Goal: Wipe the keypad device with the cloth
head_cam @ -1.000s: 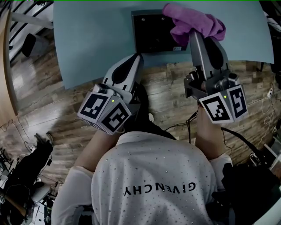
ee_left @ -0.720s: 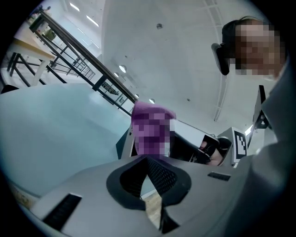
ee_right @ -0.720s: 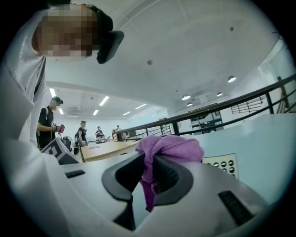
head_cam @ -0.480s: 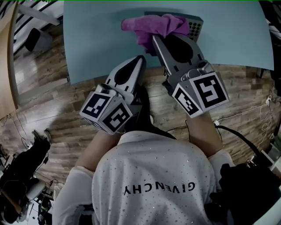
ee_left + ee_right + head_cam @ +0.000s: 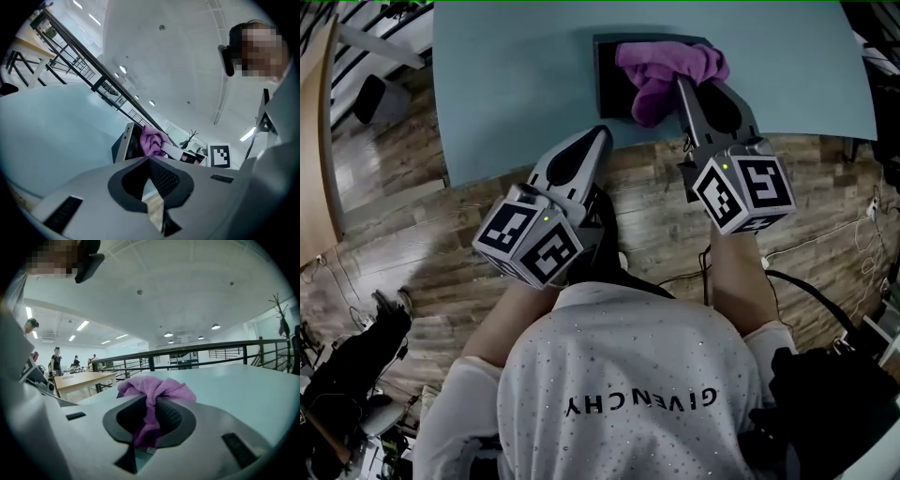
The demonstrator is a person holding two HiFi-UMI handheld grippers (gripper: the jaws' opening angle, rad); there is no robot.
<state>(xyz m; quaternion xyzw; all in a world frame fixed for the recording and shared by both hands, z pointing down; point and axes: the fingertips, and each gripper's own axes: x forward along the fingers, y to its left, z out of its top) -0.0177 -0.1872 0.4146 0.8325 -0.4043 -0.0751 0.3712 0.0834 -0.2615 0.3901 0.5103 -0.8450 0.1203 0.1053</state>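
Cloth [image 5: 667, 64] now rightward, in right claw [image 5: 680, 82]

Left claw [image 5: 148, 159] closed, empty; purple cloth [image 5: 151, 140] on keypad device [image 5: 121, 145]

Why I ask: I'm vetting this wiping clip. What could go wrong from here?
The keypad device lies unheld near the table edge. The left gripper, shut and empty, hangs short of it, so a wipe may shove it. The right gripper pinches only a fold of the bunched cloth, which might pull free.
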